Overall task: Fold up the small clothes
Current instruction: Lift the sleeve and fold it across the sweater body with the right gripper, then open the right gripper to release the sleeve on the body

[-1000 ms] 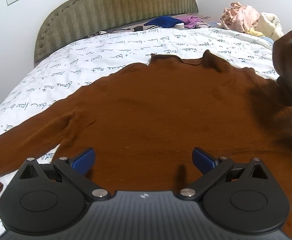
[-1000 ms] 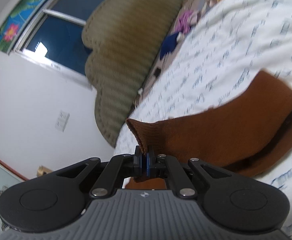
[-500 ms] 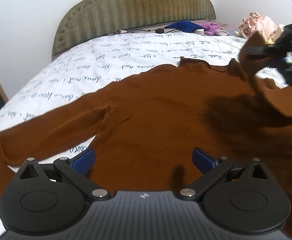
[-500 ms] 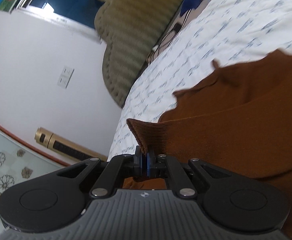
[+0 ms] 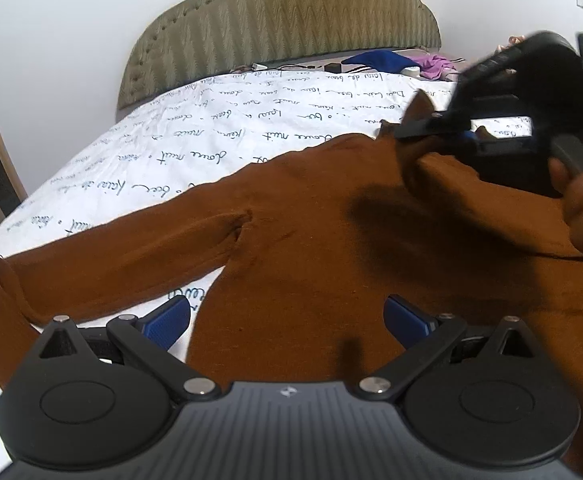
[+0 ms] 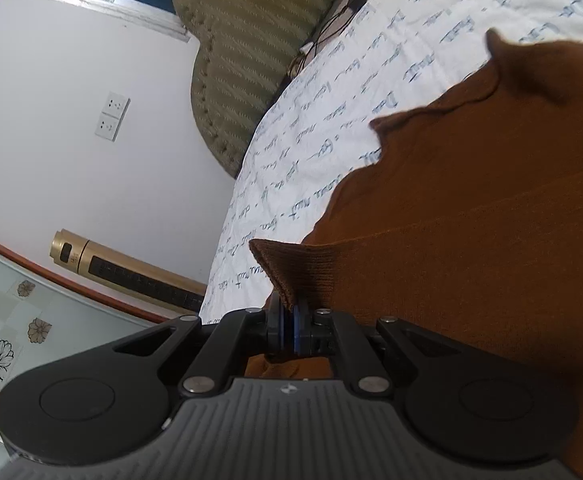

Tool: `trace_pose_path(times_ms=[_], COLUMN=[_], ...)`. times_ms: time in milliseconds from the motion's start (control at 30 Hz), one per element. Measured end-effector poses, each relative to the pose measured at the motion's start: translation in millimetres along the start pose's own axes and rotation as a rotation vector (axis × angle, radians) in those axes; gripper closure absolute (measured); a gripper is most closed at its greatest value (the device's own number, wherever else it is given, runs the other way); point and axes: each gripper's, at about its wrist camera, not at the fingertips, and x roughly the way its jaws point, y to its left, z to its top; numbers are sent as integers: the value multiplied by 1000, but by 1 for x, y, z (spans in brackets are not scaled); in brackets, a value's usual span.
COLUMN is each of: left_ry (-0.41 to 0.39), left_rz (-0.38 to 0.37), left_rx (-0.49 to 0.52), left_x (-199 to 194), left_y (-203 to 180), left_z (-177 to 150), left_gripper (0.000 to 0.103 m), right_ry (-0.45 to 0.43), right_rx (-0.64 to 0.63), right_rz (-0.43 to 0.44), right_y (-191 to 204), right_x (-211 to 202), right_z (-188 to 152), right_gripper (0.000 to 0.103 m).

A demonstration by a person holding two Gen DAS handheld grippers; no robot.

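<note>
A brown long-sleeved sweater lies spread flat on the bed, with its left sleeve stretched out to the left. My left gripper is open and empty, low over the sweater's lower body. My right gripper is shut on the ribbed cuff of the right sleeve and holds it above the sweater's chest. In the left wrist view the right gripper hangs blurred at the upper right, with the sleeve draped below it.
The bed has a white sheet with script print and a green padded headboard. Blue and purple clothes lie by the headboard. A gold column appliance stands on the floor beside the bed.
My right gripper has carried the sleeve cuff leftwards, from the sweater's right side over its chest. The left gripper has shifted left along the hem and stayed open.
</note>
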Motion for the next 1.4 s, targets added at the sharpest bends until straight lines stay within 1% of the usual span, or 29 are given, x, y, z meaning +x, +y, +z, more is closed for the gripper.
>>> trace_pose_path(times_ms=[200, 467, 633, 800, 833, 867, 933, 1033, 1100, 1133, 1233, 1333, 1400], left_ry=[6, 22, 24, 28, 27, 24, 24, 25, 28, 29, 34, 32, 29], left_rz=[-1, 6, 10, 14, 14, 14, 17, 26, 30, 28, 24, 32, 37], left_rx=[-26, -62, -73, -90, -97, -103, -110, -117, -126, -133, -136, -135, -149], left_x=[0, 1, 0, 1, 0, 0, -1, -1, -2, -2, -4, -6, -8], left_y=[9, 24, 28, 35, 37, 39, 41, 44, 45, 46, 46, 48, 51], left_z=[2, 0, -1, -1, -1, -1, 0, 0, 0, 0, -1, -1, -1], left_gripper=[0, 0, 0, 0, 0, 0, 0, 0, 0, 0, 0, 0, 0], right_ry=[23, 49, 65, 102, 110, 116, 117, 114, 116, 122, 133, 124, 114], right_rx=[-23, -43, -36, -50, -57, -64, -82, -126, -132, -135, -133, -129, -159], right_rz=[3, -17, -59, -116, -123, -126, -113, -100, -97, -103, -158, -120, -121], right_y=[11, 19, 15, 8, 9, 10, 15, 24, 25, 25, 21, 24, 29], right_x=[22, 48, 63, 75, 76, 76, 72, 65, 63, 64, 68, 60, 54], right_z=[-2, 1, -3, -9, -10, -11, -13, -16, -17, -17, -21, -26, -31], right_gripper=[95, 95, 93, 84, 74, 61, 51, 49, 45, 41, 40, 40, 37])
